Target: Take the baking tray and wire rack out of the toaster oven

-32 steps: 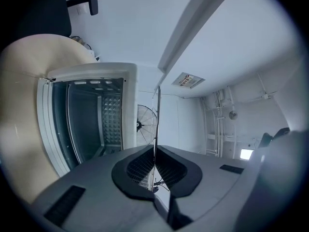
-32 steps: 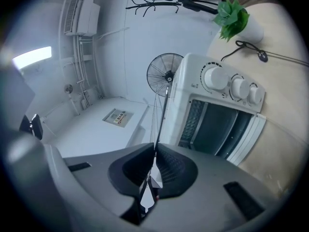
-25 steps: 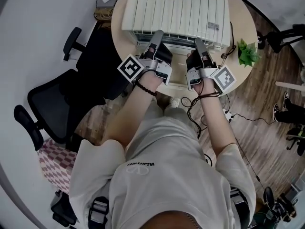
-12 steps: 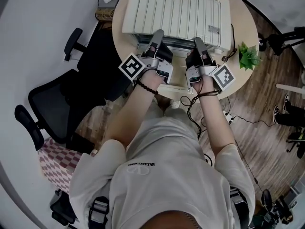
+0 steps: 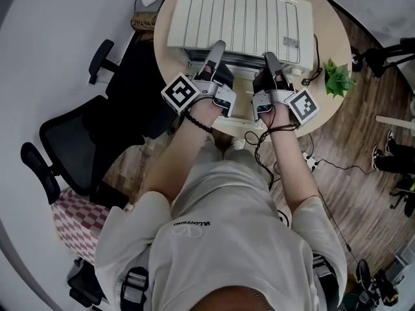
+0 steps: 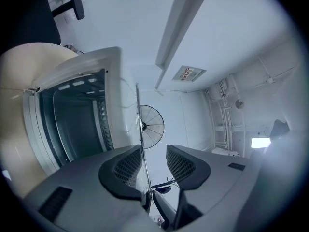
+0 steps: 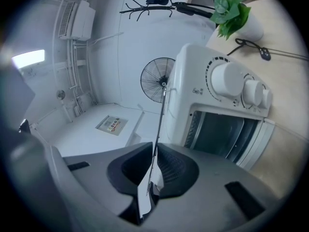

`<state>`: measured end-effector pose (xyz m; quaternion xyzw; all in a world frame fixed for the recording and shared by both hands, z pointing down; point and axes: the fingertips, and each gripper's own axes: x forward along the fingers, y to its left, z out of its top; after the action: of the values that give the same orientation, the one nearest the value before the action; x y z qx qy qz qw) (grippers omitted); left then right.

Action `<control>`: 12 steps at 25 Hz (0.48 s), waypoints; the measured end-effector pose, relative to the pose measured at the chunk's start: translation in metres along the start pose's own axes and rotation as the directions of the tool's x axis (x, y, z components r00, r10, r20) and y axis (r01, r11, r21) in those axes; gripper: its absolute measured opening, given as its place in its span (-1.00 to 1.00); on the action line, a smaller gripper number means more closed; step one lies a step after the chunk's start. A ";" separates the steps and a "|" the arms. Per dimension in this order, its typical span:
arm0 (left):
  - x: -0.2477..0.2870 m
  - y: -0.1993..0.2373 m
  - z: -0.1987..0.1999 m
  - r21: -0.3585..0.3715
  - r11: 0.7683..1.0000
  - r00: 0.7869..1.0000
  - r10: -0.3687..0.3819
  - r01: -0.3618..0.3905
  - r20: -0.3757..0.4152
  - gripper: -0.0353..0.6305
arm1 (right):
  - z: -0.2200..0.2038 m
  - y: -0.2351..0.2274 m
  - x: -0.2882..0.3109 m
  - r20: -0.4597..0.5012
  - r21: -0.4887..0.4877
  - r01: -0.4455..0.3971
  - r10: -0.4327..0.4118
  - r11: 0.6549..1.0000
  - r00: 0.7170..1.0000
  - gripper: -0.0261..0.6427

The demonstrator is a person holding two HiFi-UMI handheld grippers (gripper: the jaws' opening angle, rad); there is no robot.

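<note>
Left claw [image 6: 153,152] just opened astride thin edge [image 7: 161,115], right claw [image 7: 155,152] clamps it; round table [image 5: 324,105].

VALENTINO, printed upside down to the head camera, crosses the person's pale shirt [image 5: 227,251], behind the left gripper [image 5: 218,45] and right gripper [image 5: 268,57]. A label [image 5: 290,41] on the toaster oven [image 5: 240,18] ahead of the right gripper and a ceiling sign [image 6: 189,73] stay illegible.

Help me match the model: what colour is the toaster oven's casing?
White; the toaster oven shows best in the right gripper view.
</note>
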<state>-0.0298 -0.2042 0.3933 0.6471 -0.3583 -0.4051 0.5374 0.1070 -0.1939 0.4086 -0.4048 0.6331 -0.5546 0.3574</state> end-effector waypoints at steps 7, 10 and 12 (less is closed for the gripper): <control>-0.004 0.005 -0.018 0.105 0.986 0.970 0.150 -0.132 -0.192 -0.26 | -0.003 -0.003 -0.002 -0.006 -0.008 0.008 -0.008 1.000 1.000 -0.76; -0.004 0.002 -0.025 0.110 0.982 0.950 0.178 -0.154 -0.257 -0.26 | -0.004 0.001 -0.003 -0.017 -0.035 0.003 -0.004 0.999 1.000 -0.65; -0.006 0.004 -0.026 0.103 0.983 0.948 0.176 -0.154 -0.266 -0.26 | -0.006 0.002 -0.004 -0.018 -0.034 0.000 -0.001 0.999 1.000 -0.60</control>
<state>-0.0087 -0.1892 0.4001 0.6858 -0.3494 -0.2504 0.5872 0.1032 -0.1873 0.4075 -0.4062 0.6455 -0.5474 0.3446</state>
